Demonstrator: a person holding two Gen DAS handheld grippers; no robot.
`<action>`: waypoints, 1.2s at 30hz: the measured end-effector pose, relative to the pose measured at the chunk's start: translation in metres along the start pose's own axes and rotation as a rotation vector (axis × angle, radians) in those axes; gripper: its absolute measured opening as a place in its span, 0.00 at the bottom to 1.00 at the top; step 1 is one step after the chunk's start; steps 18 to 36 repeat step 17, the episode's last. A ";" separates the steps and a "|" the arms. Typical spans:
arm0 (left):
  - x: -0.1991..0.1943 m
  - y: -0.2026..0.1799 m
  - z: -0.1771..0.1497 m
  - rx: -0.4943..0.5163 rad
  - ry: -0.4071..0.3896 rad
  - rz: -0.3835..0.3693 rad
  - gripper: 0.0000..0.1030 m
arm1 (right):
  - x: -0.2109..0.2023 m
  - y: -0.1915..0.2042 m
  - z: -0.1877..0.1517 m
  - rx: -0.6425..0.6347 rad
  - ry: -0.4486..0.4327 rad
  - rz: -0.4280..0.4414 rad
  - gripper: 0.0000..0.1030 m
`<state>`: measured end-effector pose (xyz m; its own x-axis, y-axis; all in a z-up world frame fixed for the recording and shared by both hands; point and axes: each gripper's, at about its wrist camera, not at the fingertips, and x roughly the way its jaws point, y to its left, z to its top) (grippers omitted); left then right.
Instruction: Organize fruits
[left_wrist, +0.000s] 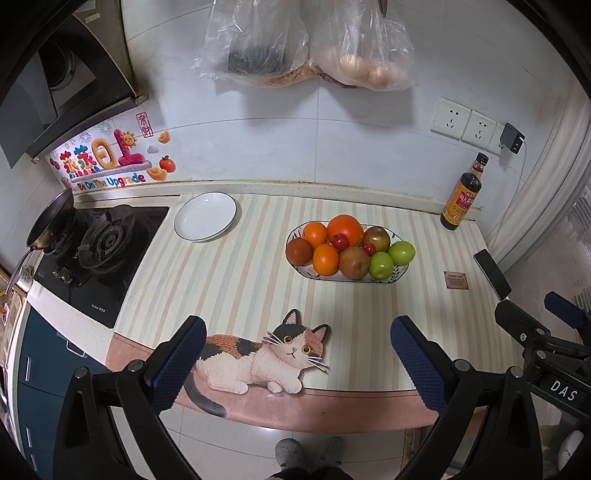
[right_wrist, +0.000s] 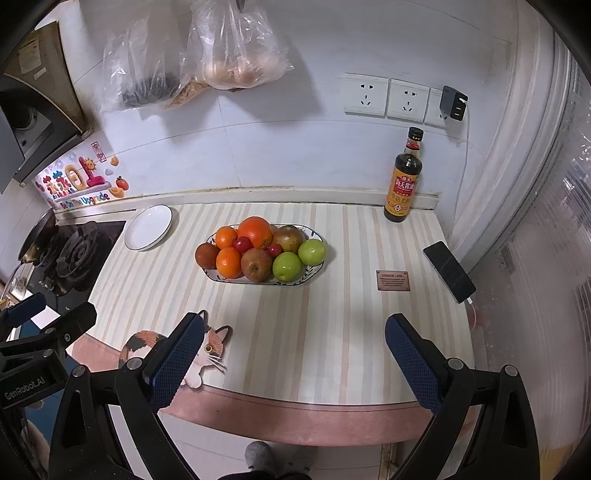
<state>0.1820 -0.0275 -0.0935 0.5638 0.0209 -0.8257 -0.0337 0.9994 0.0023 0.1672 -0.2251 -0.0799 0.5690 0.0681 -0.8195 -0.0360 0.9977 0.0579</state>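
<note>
An oval patterned dish (left_wrist: 384, 278) (right_wrist: 226, 277) on the striped mat holds several fruits: oranges (left_wrist: 345, 229) (right_wrist: 255, 232), green apples (left_wrist: 401, 252) (right_wrist: 312, 252), brownish-red apples (left_wrist: 354, 262) (right_wrist: 256, 264) and small red fruits (left_wrist: 340, 241) (right_wrist: 242, 243). An empty white plate (left_wrist: 205, 216) (right_wrist: 148, 227) lies to its left by the stove. My left gripper (left_wrist: 299, 363) is open and empty, above the mat's front edge. My right gripper (right_wrist: 293, 363) is open and empty, also near the front edge. Both are well short of the dish.
A gas stove (left_wrist: 101, 240) with a pan (left_wrist: 51, 218) is at the left. A dark sauce bottle (right_wrist: 402, 181) stands at the back right wall. A phone (right_wrist: 448, 271) lies at the right edge. Plastic bags (right_wrist: 236, 48) hang on the wall.
</note>
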 end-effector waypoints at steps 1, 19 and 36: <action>0.000 0.000 -0.001 0.001 0.001 -0.002 0.99 | 0.000 0.001 0.000 0.000 0.000 0.002 0.98; -0.007 0.001 -0.006 -0.004 -0.018 0.005 0.99 | -0.001 -0.001 0.000 -0.008 0.001 0.003 0.98; -0.007 0.001 -0.006 -0.004 -0.018 0.005 0.99 | -0.001 -0.001 0.000 -0.008 0.001 0.003 0.98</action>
